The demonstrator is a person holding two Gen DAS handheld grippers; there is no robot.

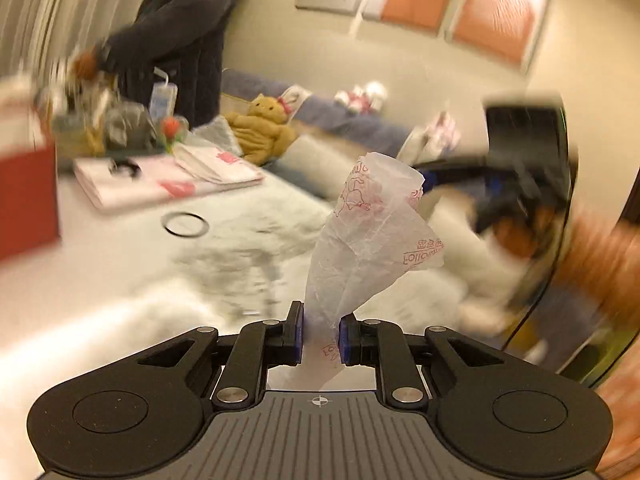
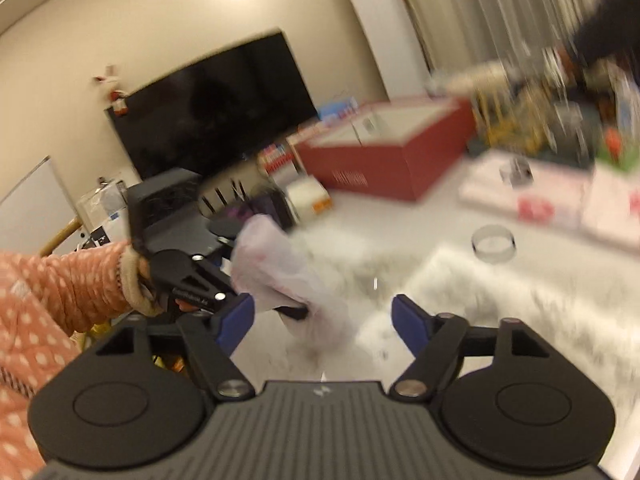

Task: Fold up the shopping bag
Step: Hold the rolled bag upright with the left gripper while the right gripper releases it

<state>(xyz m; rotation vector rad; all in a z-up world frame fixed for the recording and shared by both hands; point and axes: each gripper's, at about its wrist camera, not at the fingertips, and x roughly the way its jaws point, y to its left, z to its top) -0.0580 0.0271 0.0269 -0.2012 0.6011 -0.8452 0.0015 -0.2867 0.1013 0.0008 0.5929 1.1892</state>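
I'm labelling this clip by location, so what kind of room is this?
Most likely a home living room. A large dark television hangs on the wall, a stuffed bear sits on a sofa, and framed pictures hang above it.

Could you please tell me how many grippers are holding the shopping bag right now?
1. The left gripper is clamped on the shopping bag, which stands up crumpled from its jaws. The right gripper is open and empty, with the bag just ahead of it.
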